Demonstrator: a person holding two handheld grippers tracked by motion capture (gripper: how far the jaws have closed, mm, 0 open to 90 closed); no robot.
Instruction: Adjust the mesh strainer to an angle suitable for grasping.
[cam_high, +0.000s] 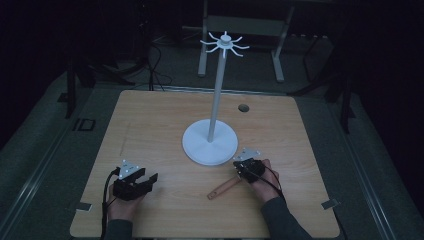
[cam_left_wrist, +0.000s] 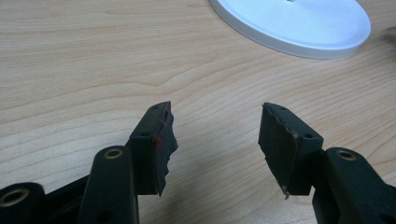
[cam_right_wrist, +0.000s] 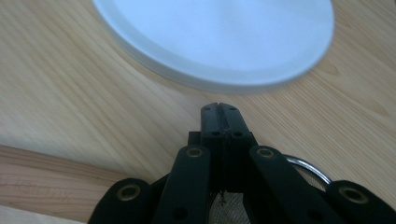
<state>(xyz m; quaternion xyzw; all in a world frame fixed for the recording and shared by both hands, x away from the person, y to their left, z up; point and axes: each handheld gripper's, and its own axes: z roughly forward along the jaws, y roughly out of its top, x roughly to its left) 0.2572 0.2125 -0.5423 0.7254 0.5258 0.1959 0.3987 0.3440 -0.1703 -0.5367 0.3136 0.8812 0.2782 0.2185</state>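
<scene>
Pinching the metal-rimmed mesh strainer with a wooden handle, the right gripper sits pressed together; the left gripper rests spread, empty.

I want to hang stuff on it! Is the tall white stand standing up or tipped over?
Upright. The white stand has its pole rising straight from its round base, which sits flat on the table, with the hooks on top.

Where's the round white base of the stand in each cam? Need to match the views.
High view: round white disc base of the stand, middle of the light wooden tabletop, the pole rising from it.
Left gripper view: top right corner, beyond the open jaws, cut by the top edge.
Right gripper view: across the top, just past the shut jaw tips.
Shared landmark: the wood grain of the tabletop around the base's rim.
</scene>
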